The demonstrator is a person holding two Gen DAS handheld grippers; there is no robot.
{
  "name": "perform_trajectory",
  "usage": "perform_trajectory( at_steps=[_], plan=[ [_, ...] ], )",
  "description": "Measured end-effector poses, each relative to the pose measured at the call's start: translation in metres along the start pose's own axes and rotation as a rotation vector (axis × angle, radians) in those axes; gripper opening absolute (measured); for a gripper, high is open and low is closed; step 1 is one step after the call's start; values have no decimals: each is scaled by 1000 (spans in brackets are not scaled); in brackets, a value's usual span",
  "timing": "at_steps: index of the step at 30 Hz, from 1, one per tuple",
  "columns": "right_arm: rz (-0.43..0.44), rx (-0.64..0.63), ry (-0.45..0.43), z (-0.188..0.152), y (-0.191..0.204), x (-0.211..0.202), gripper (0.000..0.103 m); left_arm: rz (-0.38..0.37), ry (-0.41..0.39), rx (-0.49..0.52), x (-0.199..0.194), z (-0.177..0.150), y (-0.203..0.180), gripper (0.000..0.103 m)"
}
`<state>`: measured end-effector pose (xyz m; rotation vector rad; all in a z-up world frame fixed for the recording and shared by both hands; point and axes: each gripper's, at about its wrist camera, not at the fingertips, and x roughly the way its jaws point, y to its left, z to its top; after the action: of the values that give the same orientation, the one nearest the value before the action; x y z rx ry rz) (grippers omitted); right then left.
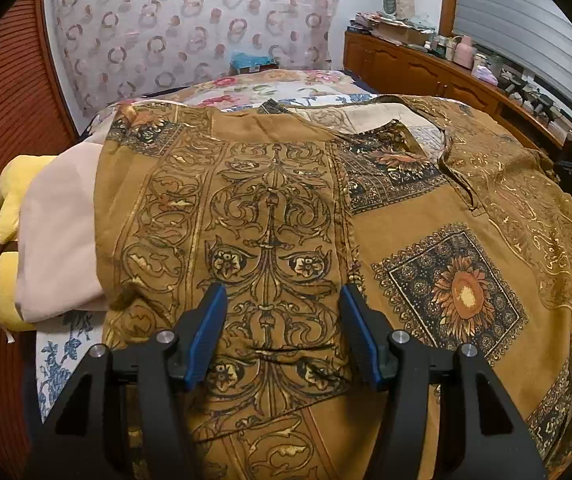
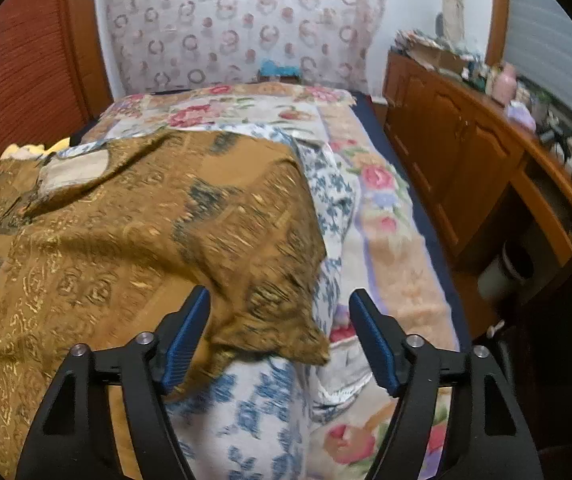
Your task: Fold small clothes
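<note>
Left gripper: jaws standing wide apart, gripping nothing. It is hovering over the shirt, directly above a folded-over panel with scroll print; whether the pads are touching cloth cannot be told from this view.

Right gripper: jaws also spread wide, holding nothing. The right wrist view is blurring, so detail is poor. A loose corner of the shirt is lying between the two blue pads, nearer the left pad, with the cloth edge running up and away from the jaws toward the far end of the bed.

Shirt: brown, gold-printed, lying spread across the bed on a blue-floral sheet. Its collar opening is sitting at the far side in the left view, so the long axis is running away from both grippers. The left side appears to be already turned in; the right side is lying open out to its edge.

Judgement: the coming move is turning on that right corner. It is lying straight ahead of the right jaws, and the right gripper is clearly the nearer one. Carrying it leftward across the long axis would likely match the left fold.

Outward: folded pink and yellow cloths are resting just left of the shirt. A wooden cabinet is standing along the right of the bed.
</note>
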<state>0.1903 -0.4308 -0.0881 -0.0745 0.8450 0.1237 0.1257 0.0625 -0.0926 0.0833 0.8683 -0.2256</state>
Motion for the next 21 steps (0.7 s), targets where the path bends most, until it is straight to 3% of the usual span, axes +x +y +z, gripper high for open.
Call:
perform_trajectory(
  at_steps=[11,21],
  plan=[
    [83,56,41,-6,-14,18,65,-29,-147,-38,-51,3,-22,58],
    [151,40,32,-6,-7,15,32,-5,-204,-54,-53,4,-47,58]
  ],
)
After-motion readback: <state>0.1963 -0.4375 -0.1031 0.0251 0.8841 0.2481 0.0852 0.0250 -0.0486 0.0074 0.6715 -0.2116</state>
